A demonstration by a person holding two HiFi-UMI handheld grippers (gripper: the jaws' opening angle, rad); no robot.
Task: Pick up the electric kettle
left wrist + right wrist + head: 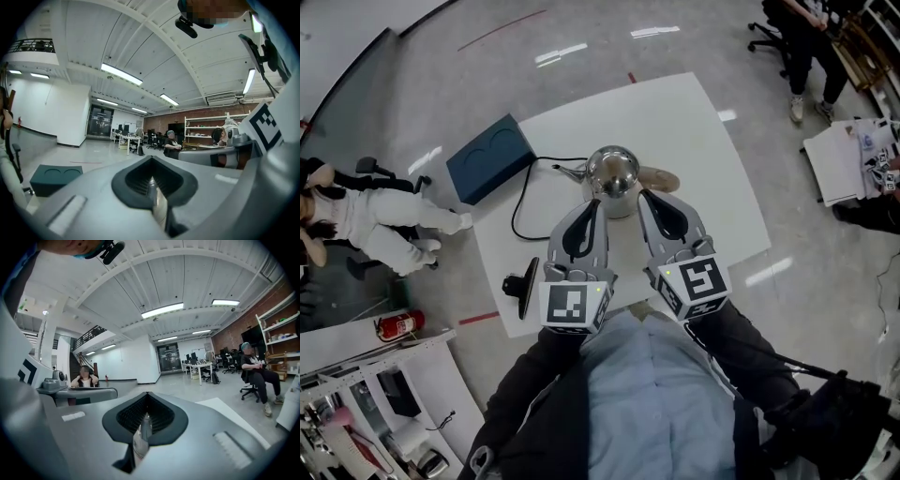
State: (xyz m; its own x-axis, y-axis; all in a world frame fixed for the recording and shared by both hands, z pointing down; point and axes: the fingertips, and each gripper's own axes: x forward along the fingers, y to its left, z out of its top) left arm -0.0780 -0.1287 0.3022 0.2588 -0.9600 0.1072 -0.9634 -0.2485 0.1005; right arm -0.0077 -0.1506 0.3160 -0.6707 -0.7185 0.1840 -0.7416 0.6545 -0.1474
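The shiny steel electric kettle stands near the middle of the white table, its spout pointing left. My left gripper and right gripper are side by side just in front of it, tips close to its near side, one at each flank. Both are shut with nothing between the jaws. The left gripper view shows the left gripper tilted up at the room, and the right gripper view shows the right gripper the same way. The kettle is in neither gripper view.
A dark blue box lies at the table's left corner, with a black cable running from it. A black round stand sits at the front left edge. A wooden disc lies right of the kettle. People sit around the room.
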